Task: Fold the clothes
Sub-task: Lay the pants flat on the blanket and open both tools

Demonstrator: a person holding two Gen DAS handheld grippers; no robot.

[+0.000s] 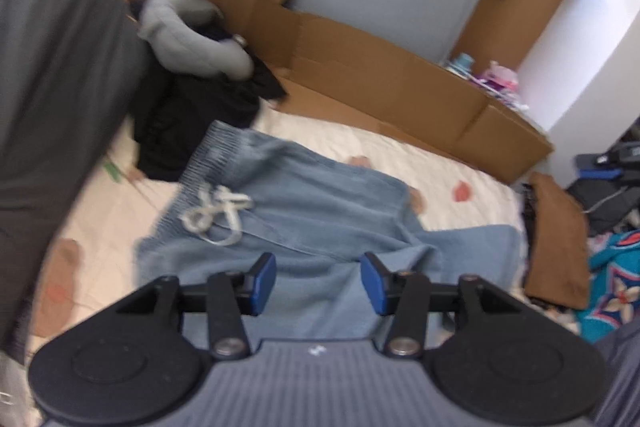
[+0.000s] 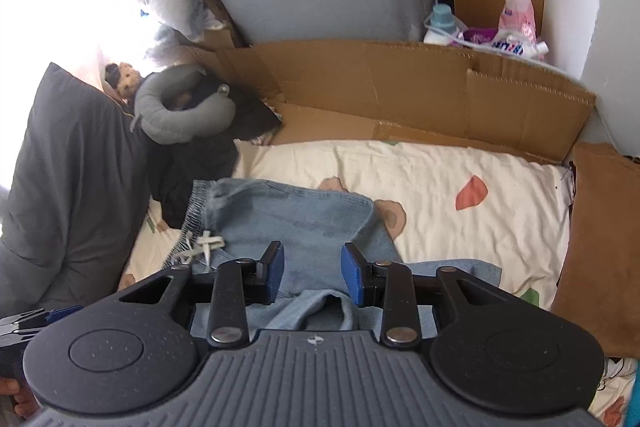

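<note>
Light blue denim shorts (image 1: 320,203) with an elastic waistband and a white drawstring (image 1: 218,213) lie spread on the cream bed sheet (image 1: 420,155). My left gripper (image 1: 318,281) hovers open above the shorts' lower part, nothing between its blue pads. In the right wrist view the same shorts (image 2: 296,219) lie partly folded, a leg opening near the camera. My right gripper (image 2: 312,277) is open just over them, holding nothing. The left gripper's tip (image 2: 36,319) peeks in at the left edge.
A dark grey pillow (image 1: 60,87) and a grey neck pillow (image 1: 192,39) with black clothes (image 1: 192,123) lie at the left. Cardboard (image 2: 420,95) lines the bed's far side. A brown cushion (image 2: 600,247) sits at the right. Bottles (image 2: 480,31) stand behind the cardboard.
</note>
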